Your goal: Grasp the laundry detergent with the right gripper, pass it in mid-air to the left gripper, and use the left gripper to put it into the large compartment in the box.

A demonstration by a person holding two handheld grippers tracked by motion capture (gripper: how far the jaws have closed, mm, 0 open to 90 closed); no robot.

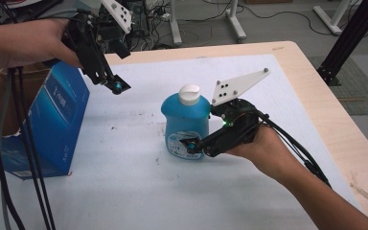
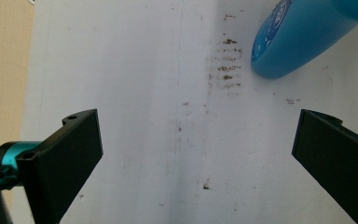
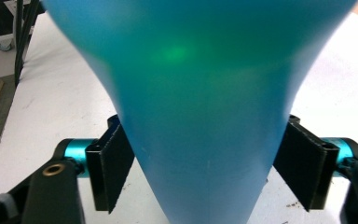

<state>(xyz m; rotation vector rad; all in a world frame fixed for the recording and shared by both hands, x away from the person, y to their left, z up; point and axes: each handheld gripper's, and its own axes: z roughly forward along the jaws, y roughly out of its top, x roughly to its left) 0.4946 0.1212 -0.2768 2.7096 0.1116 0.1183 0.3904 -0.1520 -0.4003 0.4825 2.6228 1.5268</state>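
A blue bottle point(image 1: 187, 125) with a white cap point(image 1: 189, 94) stands upright on the white table cover point(image 1: 124, 182). My right gripper point(image 1: 189, 145) reaches in from the right at the bottle's lower body. In the right gripper view the bottle point(image 3: 200, 107) sits between the two black pads point(image 3: 114, 168), which touch its sides, so the gripper point(image 3: 200, 175) is shut on it. My left gripper point(image 1: 117, 86) hangs above the table's rear left, away from the bottle. Its jaws stand wide open over bare cover in the left gripper view point(image 2: 196, 158), with the bottle's base point(image 2: 298, 42) at the upper right.
A blue carton point(image 1: 52, 124) stands at the left edge, with a brown cardboard box point(image 1: 9, 91) behind it. Dark cables point(image 1: 28, 158) trail down past the carton. A wooden table rim point(image 1: 335, 124) runs along the right side. Brown smudges point(image 2: 226, 65) mark the cover.
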